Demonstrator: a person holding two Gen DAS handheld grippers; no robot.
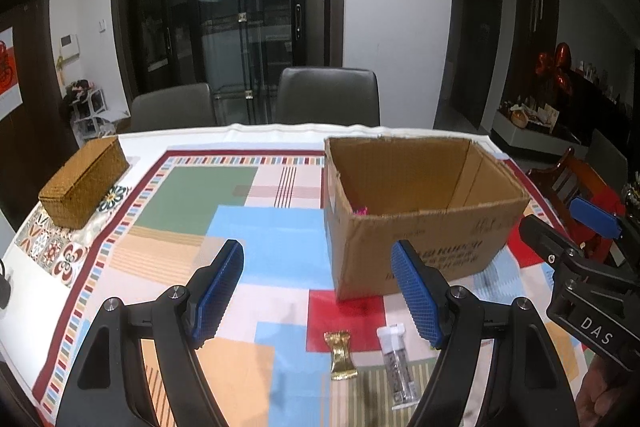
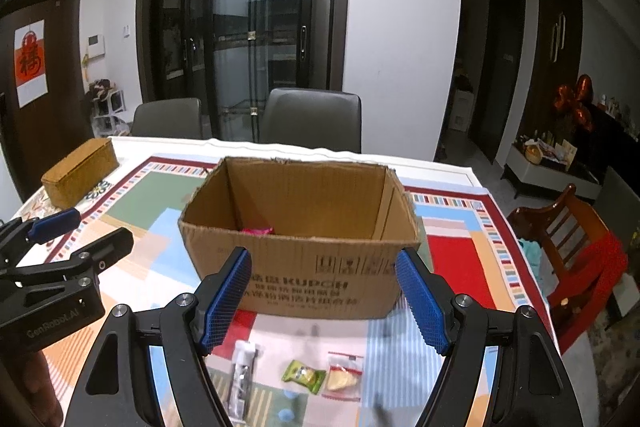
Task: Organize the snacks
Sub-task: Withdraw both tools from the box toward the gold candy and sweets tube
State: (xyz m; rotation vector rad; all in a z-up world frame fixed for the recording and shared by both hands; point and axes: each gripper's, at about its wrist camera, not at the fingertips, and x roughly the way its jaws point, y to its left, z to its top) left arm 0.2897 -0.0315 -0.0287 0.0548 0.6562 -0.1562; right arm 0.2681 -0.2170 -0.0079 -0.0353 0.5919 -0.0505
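An open cardboard box [image 1: 420, 235] [image 2: 304, 267] stands on the patterned tablecloth, with a pink wrapper [image 2: 258, 230] inside. In the left wrist view a gold-wrapped candy [image 1: 339, 355] and a clear packet with a white end [image 1: 396, 363] lie in front of the box. My left gripper [image 1: 320, 295] is open and empty above them. In the right wrist view the clear packet [image 2: 242, 371], a green candy [image 2: 303, 375] and a clear pouch with a yellow snack [image 2: 344, 375] lie near me. My right gripper [image 2: 324, 301] is open and empty above them.
A woven lidded basket [image 1: 84, 183] [image 2: 80, 171] sits at the table's far left. Two grey chairs [image 1: 328, 95] stand behind the table. A wooden chair with a red cushion [image 2: 576, 247] stands to the right.
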